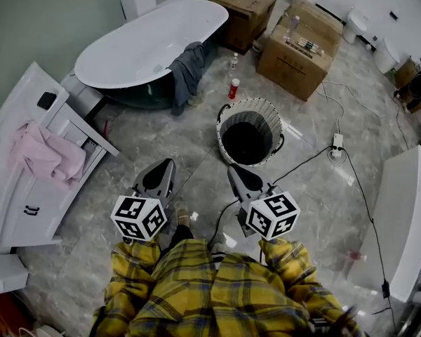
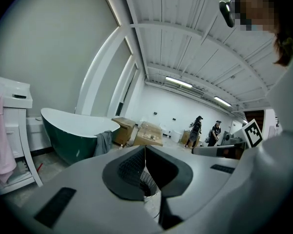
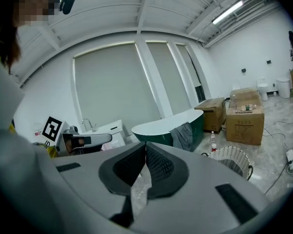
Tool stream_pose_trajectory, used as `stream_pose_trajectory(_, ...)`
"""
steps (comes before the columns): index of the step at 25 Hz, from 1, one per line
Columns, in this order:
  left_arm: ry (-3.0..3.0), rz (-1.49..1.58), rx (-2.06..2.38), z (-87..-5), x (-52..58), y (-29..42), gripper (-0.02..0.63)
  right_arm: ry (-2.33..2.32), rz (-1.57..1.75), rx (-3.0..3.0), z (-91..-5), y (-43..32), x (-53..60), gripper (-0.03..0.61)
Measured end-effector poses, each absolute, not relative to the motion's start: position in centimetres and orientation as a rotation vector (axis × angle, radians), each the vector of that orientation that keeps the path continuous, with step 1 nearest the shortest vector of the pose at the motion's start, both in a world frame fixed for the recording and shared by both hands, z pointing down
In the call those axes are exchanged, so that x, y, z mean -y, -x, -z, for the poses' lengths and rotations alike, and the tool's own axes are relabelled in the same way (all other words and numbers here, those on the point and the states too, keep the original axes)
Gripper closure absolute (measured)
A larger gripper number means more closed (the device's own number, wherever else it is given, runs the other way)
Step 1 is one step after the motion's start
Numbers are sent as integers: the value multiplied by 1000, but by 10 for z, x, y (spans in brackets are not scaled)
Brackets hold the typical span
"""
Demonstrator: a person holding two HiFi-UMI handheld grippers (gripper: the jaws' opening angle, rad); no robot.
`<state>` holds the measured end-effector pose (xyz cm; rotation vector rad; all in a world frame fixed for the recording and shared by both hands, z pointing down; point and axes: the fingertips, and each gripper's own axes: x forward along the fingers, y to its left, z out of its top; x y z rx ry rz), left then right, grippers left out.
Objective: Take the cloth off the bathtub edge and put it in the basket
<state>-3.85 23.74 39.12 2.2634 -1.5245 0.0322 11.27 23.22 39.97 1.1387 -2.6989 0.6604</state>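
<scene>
Foreground: the person's yellow plaid sleeves point(image 1: 196, 286). The left gripper point(image 1: 165, 166) and the right gripper point(image 1: 235, 170) are held side by side above the grey marbled floor point(image 1: 126, 146). Each gripper's jaws are pressed together, with nothing between them.

Middle ground: a round white lattice basket point(image 1: 251, 102) with a dark interior stands on the floor, just ahead of the right gripper. A small red bottle point(image 1: 234, 88) stands just beyond it.

Background: the grey-blue cloth point(image 1: 187, 69) is draped over the near rim of the white oval bathtub point(image 1: 147, 44), hanging down its dark green side, apart from the basket. Brown cardboard boxes point(image 1: 298, 44) stand farther back.
</scene>
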Motion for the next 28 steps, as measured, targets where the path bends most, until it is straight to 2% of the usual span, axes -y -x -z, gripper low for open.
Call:
stream_pose_trajectory(16,-2221,-110,1512,-418,-125,171,594,-1217,-680,2639,-416,0,-97,552)
stream_pose_trajectory(28,-2189,-67,1484,-428,-52,206,594,-1188,-671,2564,-435,34,-37,551)
